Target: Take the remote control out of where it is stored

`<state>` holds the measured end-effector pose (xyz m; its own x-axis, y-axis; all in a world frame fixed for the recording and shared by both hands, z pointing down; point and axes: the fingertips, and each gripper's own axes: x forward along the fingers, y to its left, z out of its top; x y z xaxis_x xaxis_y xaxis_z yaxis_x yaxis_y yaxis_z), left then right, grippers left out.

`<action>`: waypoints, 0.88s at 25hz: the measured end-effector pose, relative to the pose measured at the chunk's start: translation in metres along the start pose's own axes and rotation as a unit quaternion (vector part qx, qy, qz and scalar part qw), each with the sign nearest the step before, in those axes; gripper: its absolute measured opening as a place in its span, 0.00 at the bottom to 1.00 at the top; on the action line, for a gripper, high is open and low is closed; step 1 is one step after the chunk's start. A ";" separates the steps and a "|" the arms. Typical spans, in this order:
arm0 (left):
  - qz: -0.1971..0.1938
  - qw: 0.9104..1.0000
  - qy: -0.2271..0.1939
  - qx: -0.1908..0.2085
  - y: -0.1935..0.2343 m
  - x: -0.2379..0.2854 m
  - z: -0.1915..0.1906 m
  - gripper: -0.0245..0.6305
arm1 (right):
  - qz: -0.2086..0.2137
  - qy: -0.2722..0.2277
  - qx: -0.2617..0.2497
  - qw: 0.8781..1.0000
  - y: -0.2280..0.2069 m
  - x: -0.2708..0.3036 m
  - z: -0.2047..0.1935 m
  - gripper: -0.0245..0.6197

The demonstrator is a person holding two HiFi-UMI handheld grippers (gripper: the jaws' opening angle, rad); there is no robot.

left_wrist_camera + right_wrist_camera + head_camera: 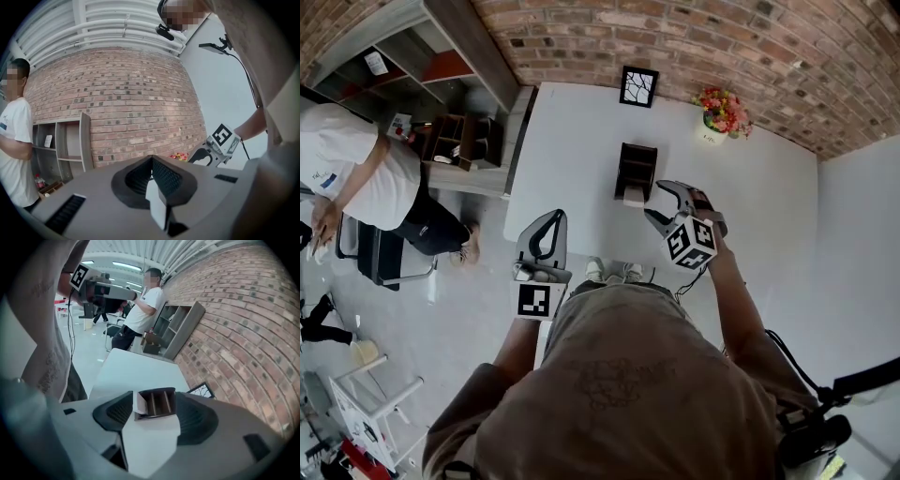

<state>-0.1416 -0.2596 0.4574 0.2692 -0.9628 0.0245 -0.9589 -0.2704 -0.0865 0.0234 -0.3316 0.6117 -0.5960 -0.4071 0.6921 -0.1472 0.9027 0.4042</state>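
Dark wooden organiser point(636, 167) stands on the white tabletop point(759, 216), a pale remote control point(630, 196) at its near end. The right gripper point(656, 200) hovers close by with fingers apart. The left gripper point(555, 217) has its fingers together.

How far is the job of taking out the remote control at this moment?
Done: nothing yet; a pale object, probably the remote, sits at the front of the dark holder on the white table. In hand: the right gripper, jaws apart and empty, points at the holder without touching it; the left gripper is shut, held aside. Left: reach in, grip the remote, lift it out.
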 end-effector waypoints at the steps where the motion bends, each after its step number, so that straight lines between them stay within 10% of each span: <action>1: 0.000 1.000 0.000 -0.001 0.001 0.000 -0.001 0.06 | 0.011 0.006 -0.003 1.000 0.003 0.009 -0.002 0.46; 22: 0.008 1.000 0.014 -0.022 0.011 -0.002 -0.016 0.06 | 0.116 0.086 -0.042 0.989 0.048 0.090 -0.026 0.49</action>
<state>-0.1538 -0.2601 0.4725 0.2516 -0.9665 0.0514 -0.9663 -0.2539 -0.0432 -0.0166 -0.3290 0.7089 -0.4624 -0.2137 0.8605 0.0494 0.9628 0.2656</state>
